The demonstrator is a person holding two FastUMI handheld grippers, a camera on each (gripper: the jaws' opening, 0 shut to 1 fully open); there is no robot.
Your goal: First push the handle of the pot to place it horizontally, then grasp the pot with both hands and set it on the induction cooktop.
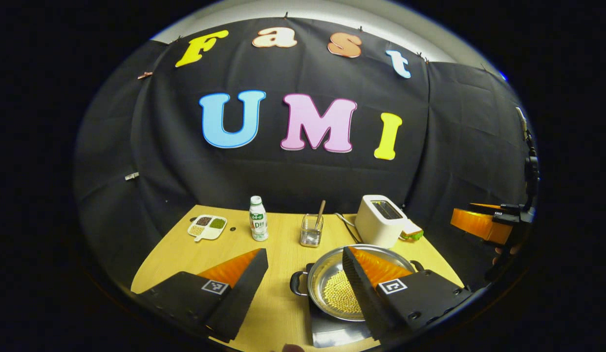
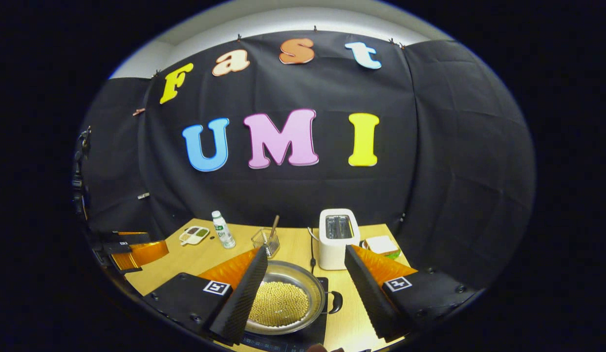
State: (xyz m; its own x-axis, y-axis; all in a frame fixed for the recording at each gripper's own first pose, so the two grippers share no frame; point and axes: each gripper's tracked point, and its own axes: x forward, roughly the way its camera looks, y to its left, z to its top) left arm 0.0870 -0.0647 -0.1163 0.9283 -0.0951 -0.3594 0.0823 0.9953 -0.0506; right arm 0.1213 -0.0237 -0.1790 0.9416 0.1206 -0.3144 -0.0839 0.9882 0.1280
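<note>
A steel pot [image 1: 316, 274] with yellow beans in it rests on the dark induction cooktop [image 1: 332, 333] at the table's near edge. Its two black loop handles [image 1: 298, 282] point left and right. My left gripper [image 1: 304, 252] is open, raised above the table, with its right finger in front of the pot's right half and touching nothing. In the right gripper view the pot [image 2: 305, 279] and cooktop [image 2: 313, 335] lie low between the fingers, one handle [image 2: 335, 302] toward the right. The right gripper [image 2: 305, 250] is open and holds nothing. Each gripper also shows off to the side in the other's view.
On the wooden table [image 1: 278, 303] behind the pot stand a white toaster [image 1: 379, 220], a glass holder with a stick [image 1: 312, 230], a small white bottle [image 1: 258, 218] and a divided dish [image 1: 207, 226]. A sandwich [image 1: 413, 233] lies beside the toaster.
</note>
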